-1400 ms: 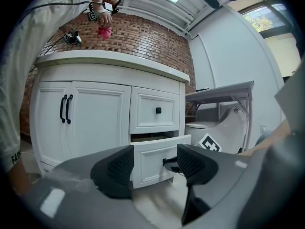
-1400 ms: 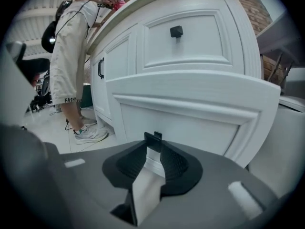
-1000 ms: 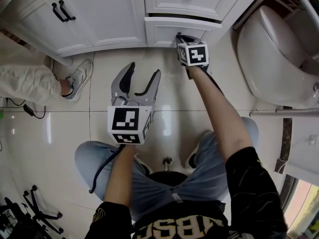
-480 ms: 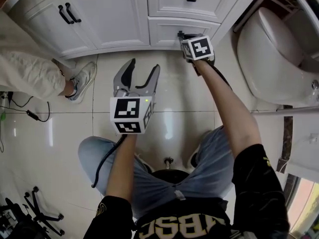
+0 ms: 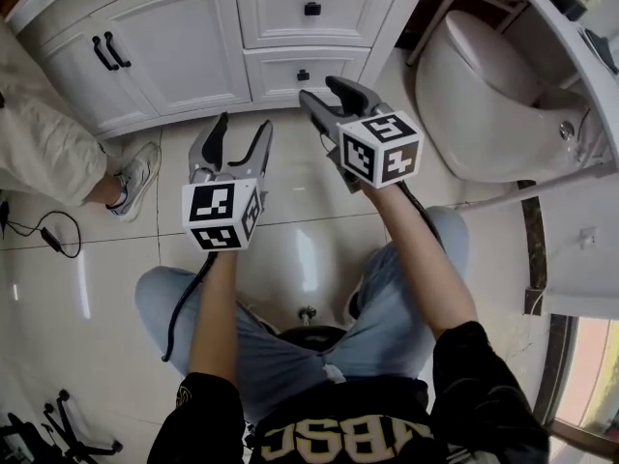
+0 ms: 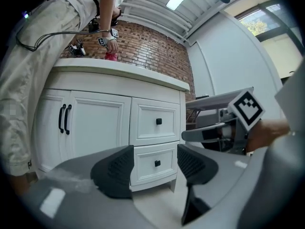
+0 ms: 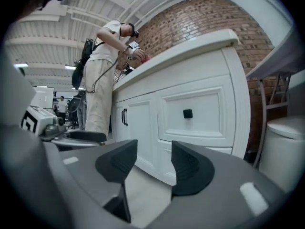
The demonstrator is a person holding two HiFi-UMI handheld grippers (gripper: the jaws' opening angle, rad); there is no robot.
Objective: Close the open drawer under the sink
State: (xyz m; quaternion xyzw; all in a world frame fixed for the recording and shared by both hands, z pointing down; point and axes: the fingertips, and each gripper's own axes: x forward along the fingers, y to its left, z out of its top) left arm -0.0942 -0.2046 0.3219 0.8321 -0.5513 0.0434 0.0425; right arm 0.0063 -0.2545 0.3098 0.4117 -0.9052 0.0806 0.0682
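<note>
The lower drawer of the white vanity sits flush with the cabinet front, its black knob showing; it also shows in the left gripper view. Above it is the upper drawer. My right gripper hangs in the air a short way in front of the drawers. Its jaws are opening and nothing is between them. My left gripper hovers beside it over the floor tiles, open and empty.
A white toilet stands to the right of the vanity. A person stands at the counter on the left, one shoe near the cabinet doors. A black cable lies on the floor at far left.
The lower drawer stood slightly out with my right gripper shut against its front; it is now flush. The right gripper has drawn back, risen and opened. The left gripper has risen a little.
</note>
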